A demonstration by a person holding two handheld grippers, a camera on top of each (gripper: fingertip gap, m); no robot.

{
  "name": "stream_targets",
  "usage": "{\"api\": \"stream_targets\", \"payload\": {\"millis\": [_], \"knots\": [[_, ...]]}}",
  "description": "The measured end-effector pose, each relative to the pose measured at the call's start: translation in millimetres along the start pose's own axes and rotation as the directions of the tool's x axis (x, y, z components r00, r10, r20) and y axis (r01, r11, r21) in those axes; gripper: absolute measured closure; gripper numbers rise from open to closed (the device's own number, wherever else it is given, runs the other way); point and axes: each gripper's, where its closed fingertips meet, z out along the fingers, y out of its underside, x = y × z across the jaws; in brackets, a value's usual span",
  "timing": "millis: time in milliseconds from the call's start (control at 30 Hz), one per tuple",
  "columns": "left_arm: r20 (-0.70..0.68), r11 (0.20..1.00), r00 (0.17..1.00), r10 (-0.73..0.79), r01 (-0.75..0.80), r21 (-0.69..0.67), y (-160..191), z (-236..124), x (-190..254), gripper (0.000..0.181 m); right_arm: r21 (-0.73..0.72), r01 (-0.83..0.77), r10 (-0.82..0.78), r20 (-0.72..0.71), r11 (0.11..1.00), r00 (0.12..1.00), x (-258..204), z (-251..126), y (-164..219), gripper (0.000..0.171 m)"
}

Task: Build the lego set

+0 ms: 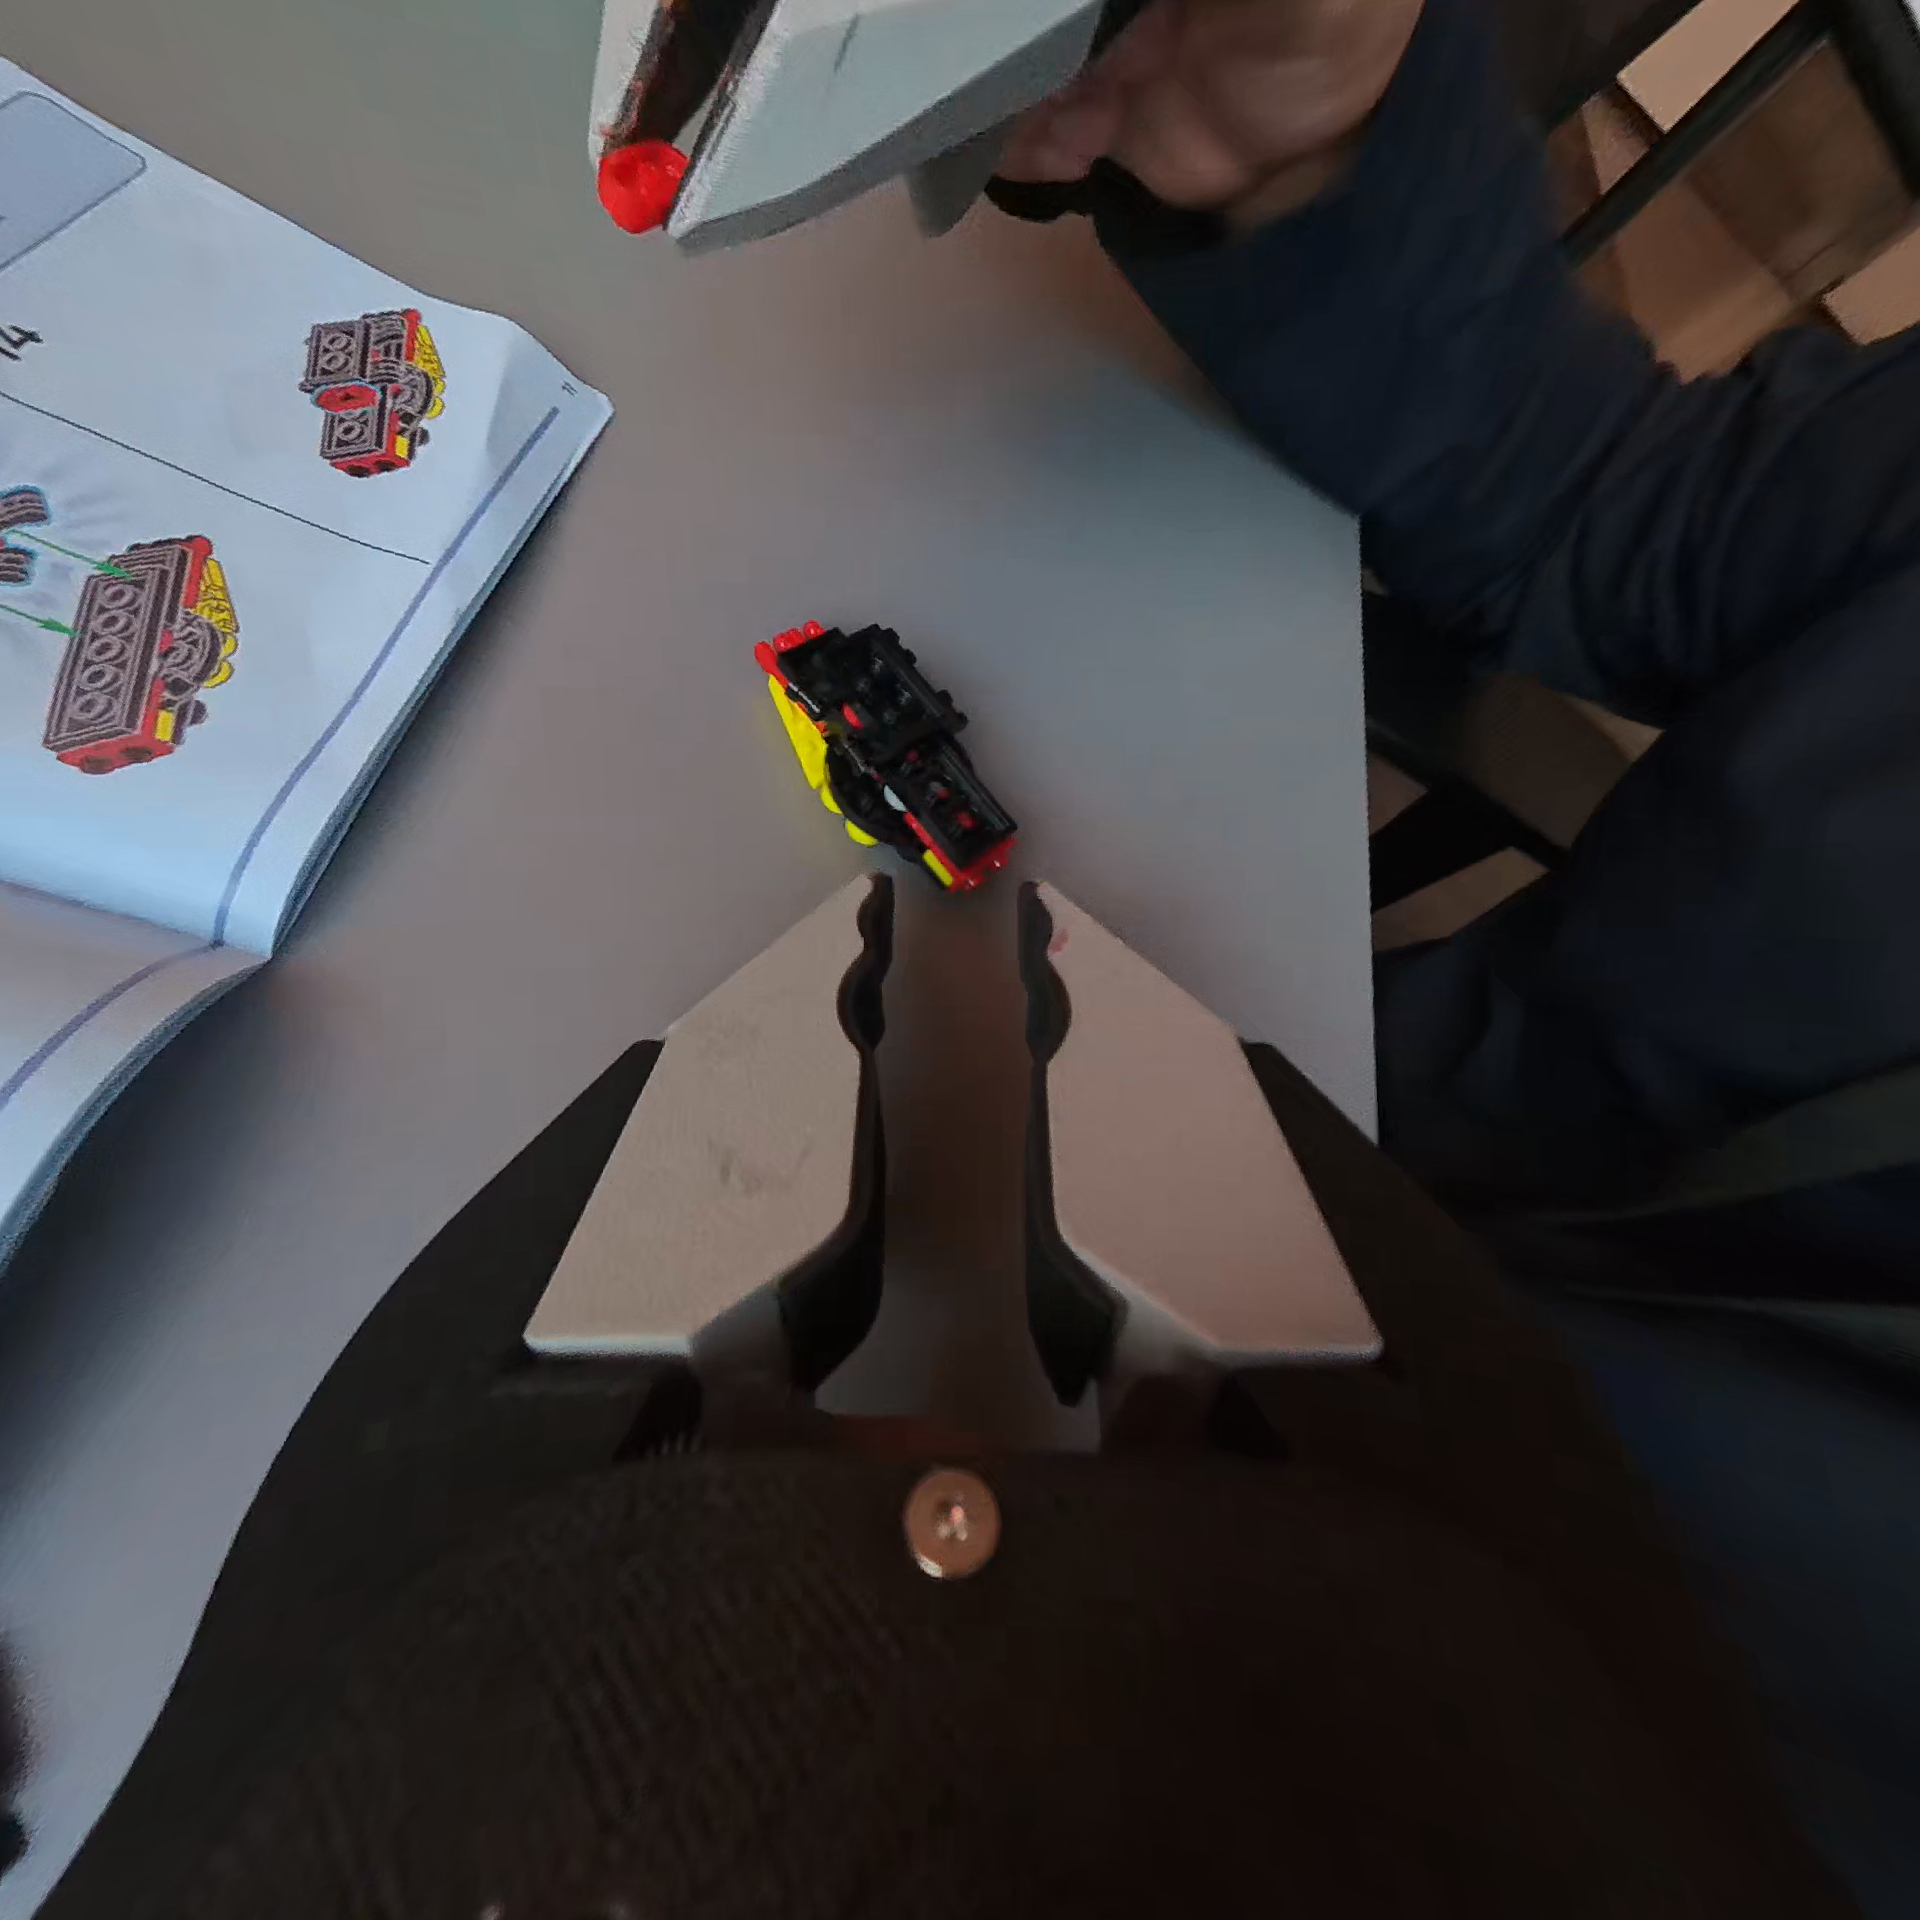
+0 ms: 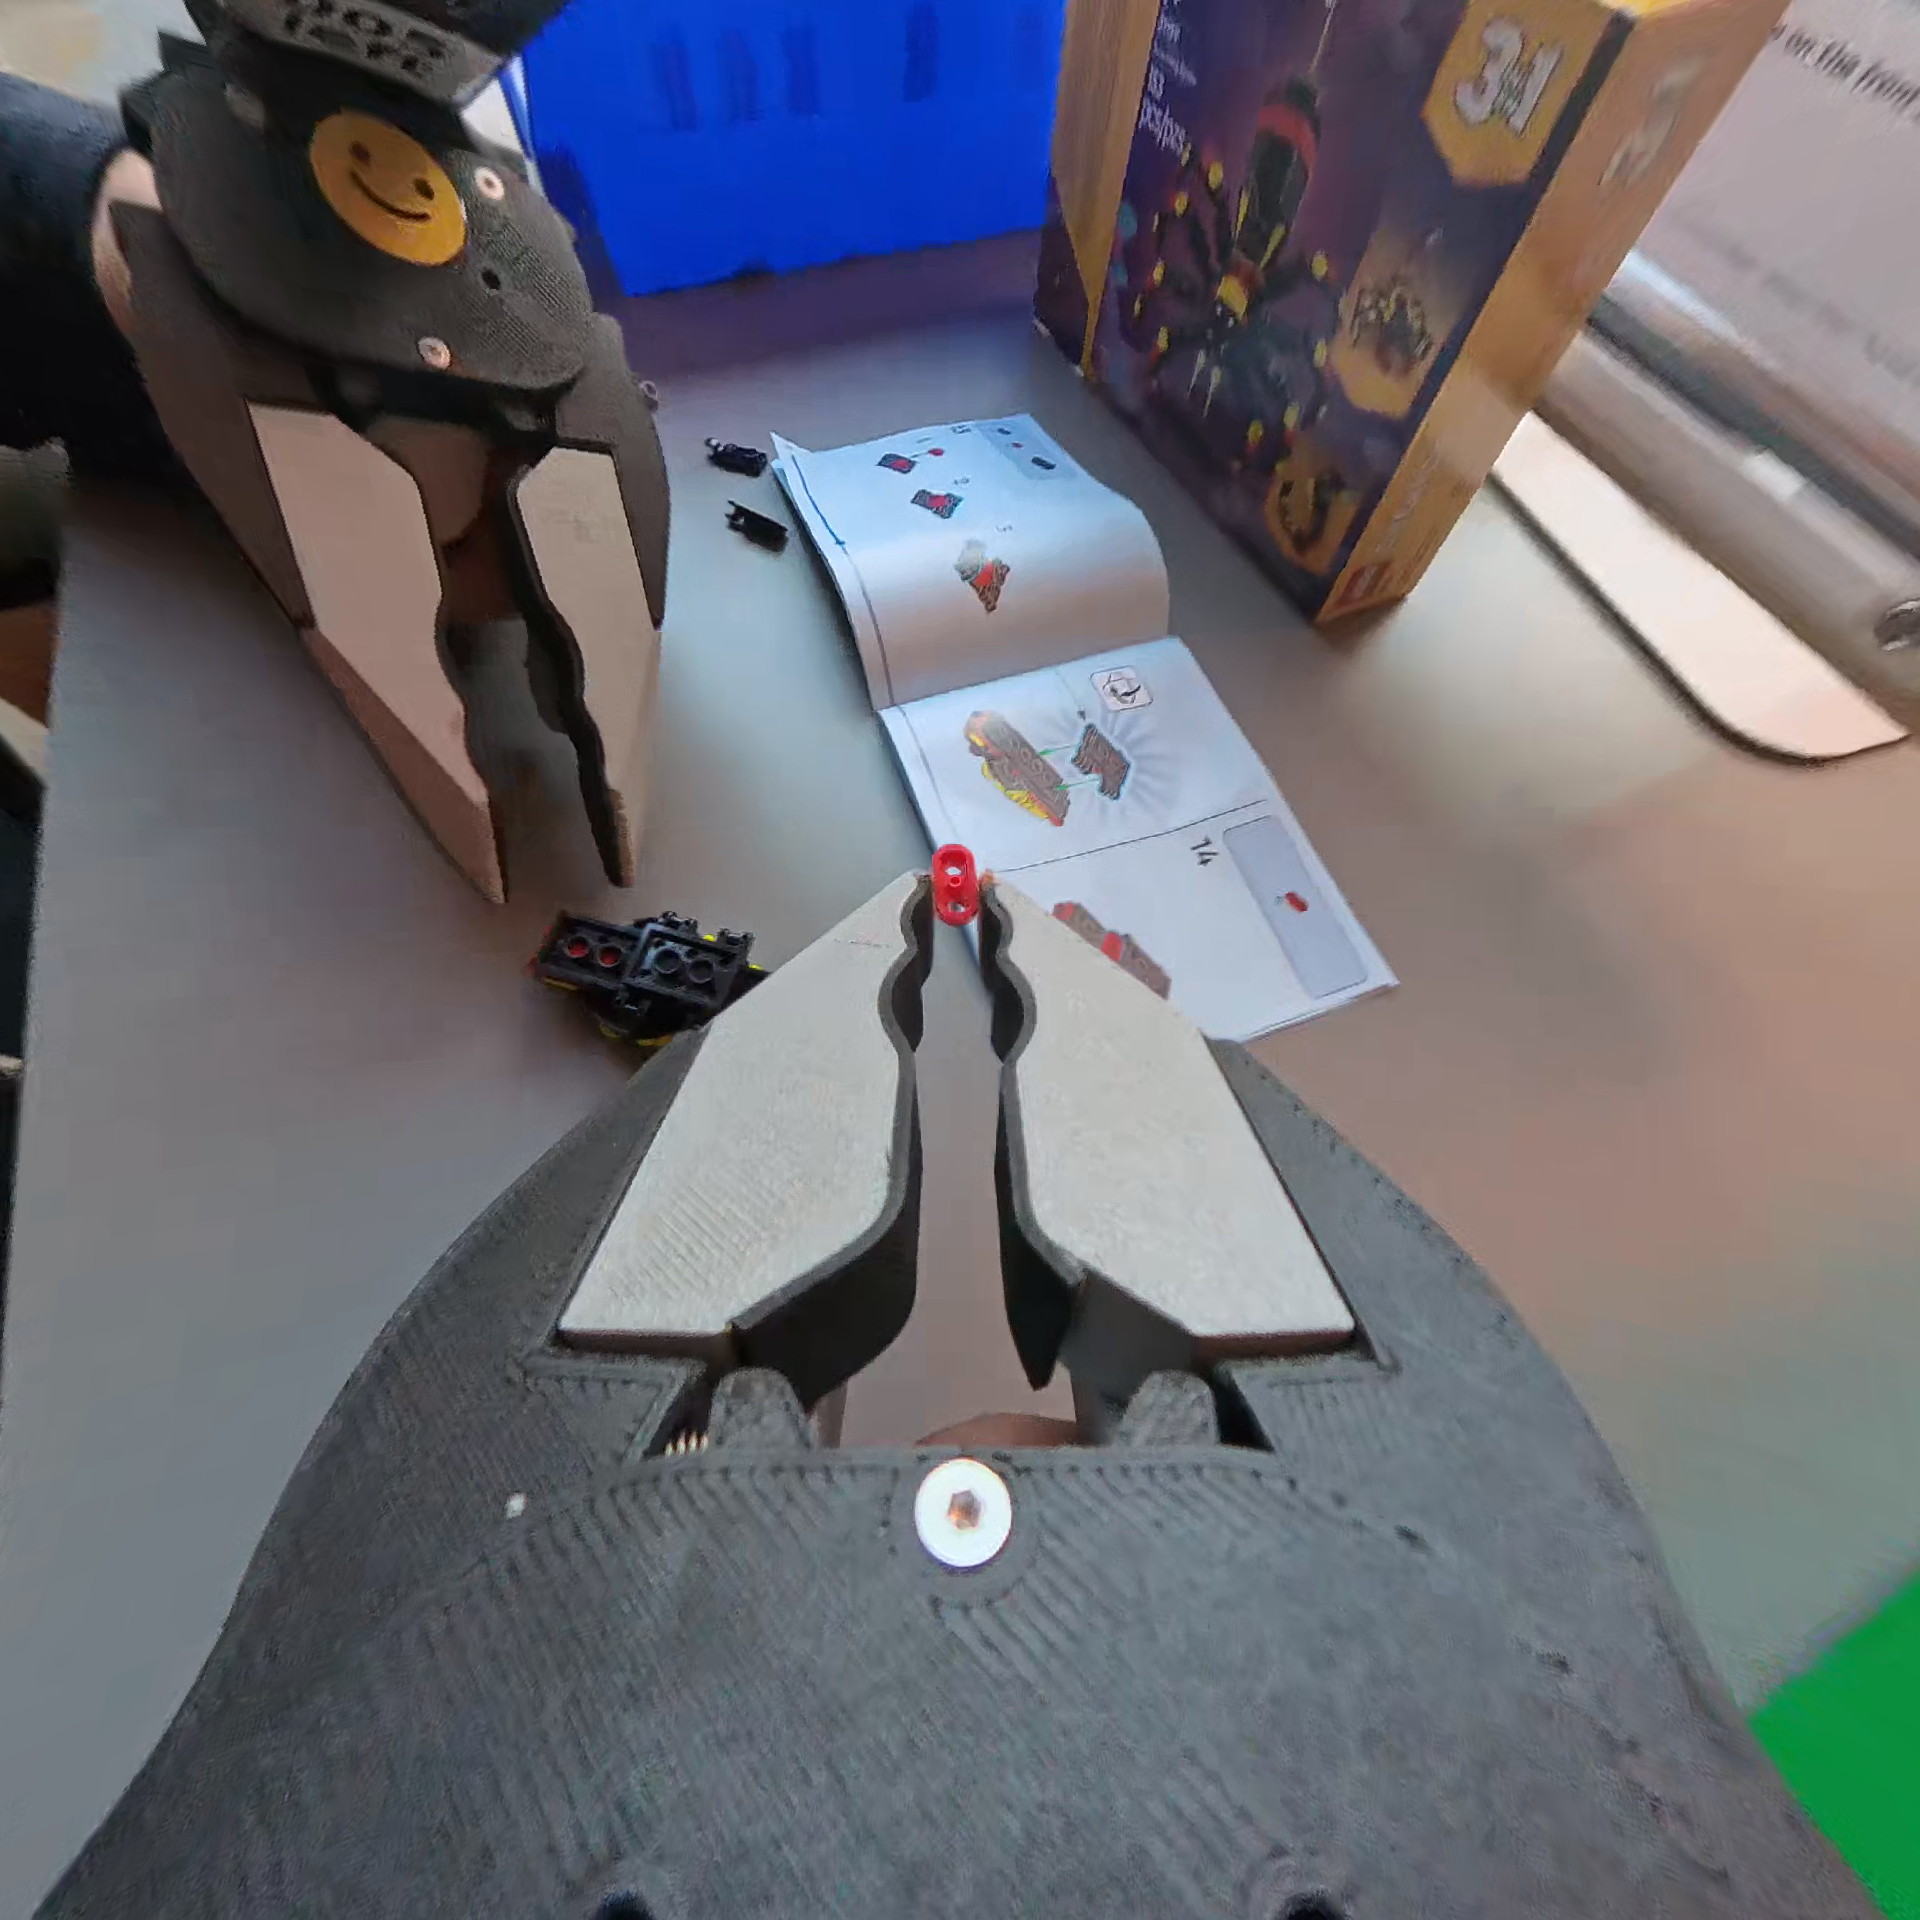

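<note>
Right wrist view: the right gripper (image 2: 954, 896) pinches a small red piece (image 2: 952, 881) by its very tips, so it could twist or pop free when pressed on. The left gripper (image 1: 954, 896) hangs parted and empty over the half-built model (image 1: 883, 753) on the table (image 1: 1143, 582), near the booklet (image 2: 1039, 675).

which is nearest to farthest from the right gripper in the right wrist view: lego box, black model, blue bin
1. The black model, on the table just left of the right gripper.
2. The lego box, standing far off to the right.
3. The blue bin, at the back, left of the box.
</note>
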Motion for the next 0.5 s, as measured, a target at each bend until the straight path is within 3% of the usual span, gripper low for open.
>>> {"api": "stream_targets", "payload": {"millis": [100,333,500], "knots": [[-0.016,0.999,0.999,0.031,-0.031,-0.006,0.7,2.6,7.3,0.163,-0.046,-0.016,0.018,0.052,0.999,0.998,-11.3,4.0,7.1,0.167],[-0.051,0.999,0.998,0.038,-0.039,-0.012,-0.3,9.8,16.1,0.166,-0.152,0.127,-0.103,0.156,0.98,0.982,-52.2,16.2,19.9,0.167],[-0.111,0.999,0.993,0.036,-0.035,0.007,-3.4,11.0,25.9,0.165,-0.148,0.155,-0.128,0.18,0.977,0.975,-68.2,16.0,17.8,0.167]]}}
